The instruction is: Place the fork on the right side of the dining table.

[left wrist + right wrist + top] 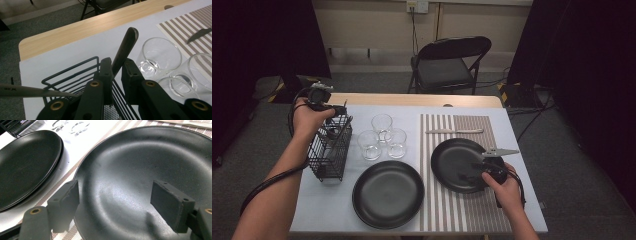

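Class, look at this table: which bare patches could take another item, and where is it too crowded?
Free: the striped placemat strip nearest the person, below the right plate; the white sheet corner left of the left plate; the wood strip at the far edge. Crowded: the wire basket, three glasses and both plates sit close together.
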